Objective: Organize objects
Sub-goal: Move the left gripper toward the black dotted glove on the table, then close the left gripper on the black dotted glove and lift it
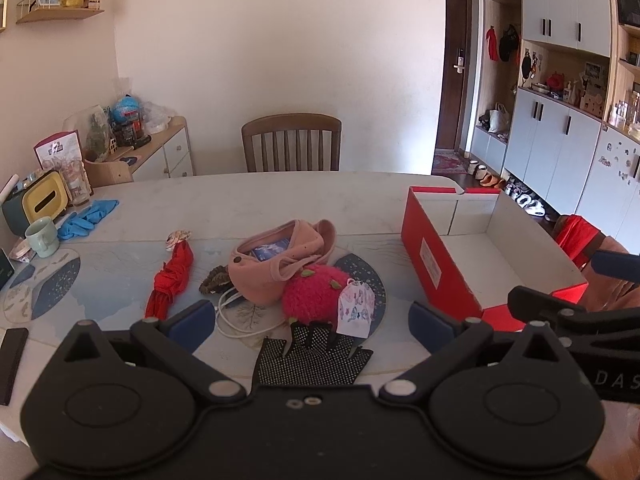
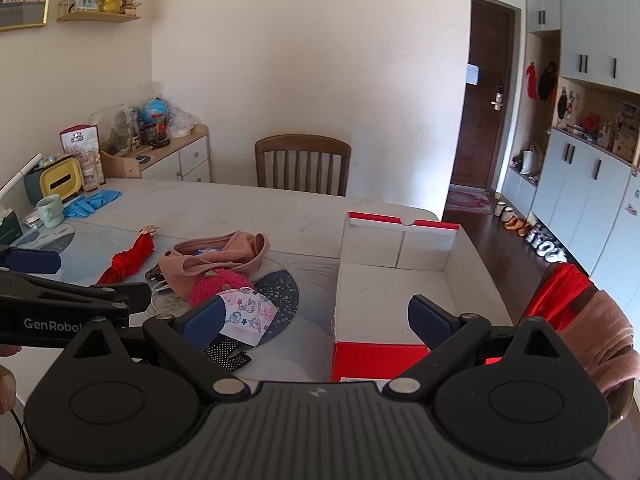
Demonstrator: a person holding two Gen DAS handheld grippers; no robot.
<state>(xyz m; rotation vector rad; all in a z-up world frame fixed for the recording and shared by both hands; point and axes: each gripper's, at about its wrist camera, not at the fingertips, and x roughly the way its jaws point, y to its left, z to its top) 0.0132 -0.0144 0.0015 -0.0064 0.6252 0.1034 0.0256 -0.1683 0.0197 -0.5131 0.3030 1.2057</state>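
A pile lies mid-table: a pink fabric bag [image 1: 276, 264] [image 2: 216, 260], a fuzzy magenta ball [image 1: 314, 294] [image 2: 216, 282], a patterned face mask [image 1: 356, 308] [image 2: 248, 314], a black dotted glove [image 1: 312, 360] [image 2: 228, 352], a white cable [image 1: 236, 320] and a folded red umbrella [image 1: 170, 280] [image 2: 128, 258]. An open red box [image 1: 440, 264] [image 2: 396, 288] with an empty white inside stands to the right. My left gripper [image 1: 312, 326] is open and empty, just before the glove. My right gripper [image 2: 316, 318] is open and empty, over the box's near left corner.
Blue gloves [image 1: 86, 216], a pale green mug [image 1: 42, 236], a yellow tissue box [image 1: 44, 200] and a black bar [image 1: 12, 364] sit on the table's left. A wooden chair [image 1: 292, 142] stands behind the table [image 1: 280, 200]. A chair with red and pink cloth [image 2: 576, 320] stands at the right.
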